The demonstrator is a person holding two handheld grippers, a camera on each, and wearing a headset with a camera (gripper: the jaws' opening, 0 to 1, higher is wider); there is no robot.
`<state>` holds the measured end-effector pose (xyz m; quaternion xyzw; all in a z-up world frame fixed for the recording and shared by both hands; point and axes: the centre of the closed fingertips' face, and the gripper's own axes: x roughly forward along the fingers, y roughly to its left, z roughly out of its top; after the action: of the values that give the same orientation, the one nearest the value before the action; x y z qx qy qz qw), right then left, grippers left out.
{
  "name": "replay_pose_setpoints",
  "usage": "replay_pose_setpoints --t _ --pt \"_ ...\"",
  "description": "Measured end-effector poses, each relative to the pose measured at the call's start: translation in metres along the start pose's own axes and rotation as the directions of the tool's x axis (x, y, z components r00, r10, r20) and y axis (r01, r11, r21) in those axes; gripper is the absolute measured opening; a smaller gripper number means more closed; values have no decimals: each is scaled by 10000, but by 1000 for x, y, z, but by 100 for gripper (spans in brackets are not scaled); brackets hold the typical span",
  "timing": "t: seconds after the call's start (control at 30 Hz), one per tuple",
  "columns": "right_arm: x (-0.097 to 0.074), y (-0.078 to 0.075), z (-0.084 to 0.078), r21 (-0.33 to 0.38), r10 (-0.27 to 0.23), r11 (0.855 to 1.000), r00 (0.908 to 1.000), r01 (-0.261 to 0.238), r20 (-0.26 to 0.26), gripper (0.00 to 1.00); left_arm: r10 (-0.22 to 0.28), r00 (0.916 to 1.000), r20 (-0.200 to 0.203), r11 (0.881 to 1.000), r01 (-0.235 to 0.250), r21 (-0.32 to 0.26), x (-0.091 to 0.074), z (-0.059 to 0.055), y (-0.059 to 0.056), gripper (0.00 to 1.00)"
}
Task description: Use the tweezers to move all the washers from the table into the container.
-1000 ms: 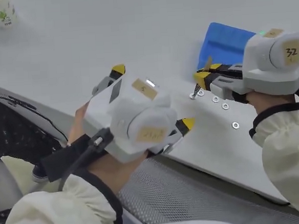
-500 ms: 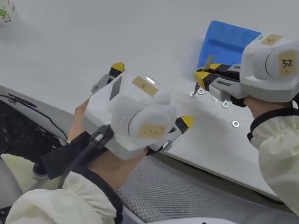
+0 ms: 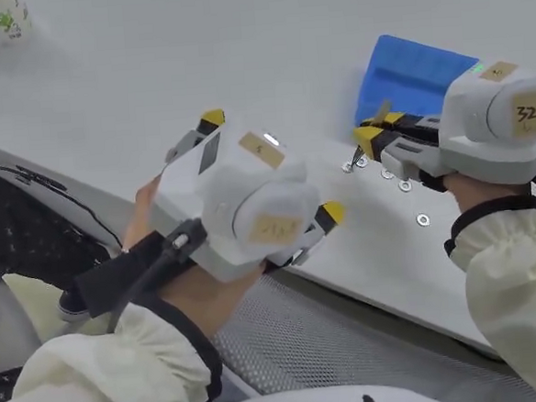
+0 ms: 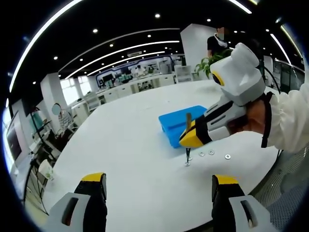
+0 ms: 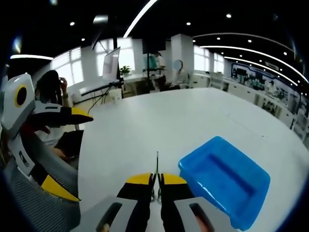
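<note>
White table [image 3: 149, 80]; right gripper [image 3: 374, 131], label "32", fingers [image 5: 140, 180] clenched on tweezers [image 3: 351, 161] by washers [image 3: 405, 186]; left gripper [image 4: 159, 179] fingers [image 4: 94, 178] spread.

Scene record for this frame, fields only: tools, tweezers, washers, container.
left tool: open, empty, near the table edge
right tool: shut on tweezers
tweezers tip: down at end washer of the row
washers: five visible, all on table
container: blue tray, just beyond the washers
</note>
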<state>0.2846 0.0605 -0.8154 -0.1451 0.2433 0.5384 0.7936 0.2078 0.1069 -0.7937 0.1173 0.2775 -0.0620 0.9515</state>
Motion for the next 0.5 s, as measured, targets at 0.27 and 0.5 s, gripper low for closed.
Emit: replay_pose_setpoints --t 0.27,0.5 --pt "4 1 1 121 195 9997 9998 -195 36 3 -82 10000 29 10000 82 -35 1 0 -1 96" --pt "4 3 0 -773 267 9966 9996 -271 -65 3 -87 10000 31 10000 87 -20 1 0 -1 98"
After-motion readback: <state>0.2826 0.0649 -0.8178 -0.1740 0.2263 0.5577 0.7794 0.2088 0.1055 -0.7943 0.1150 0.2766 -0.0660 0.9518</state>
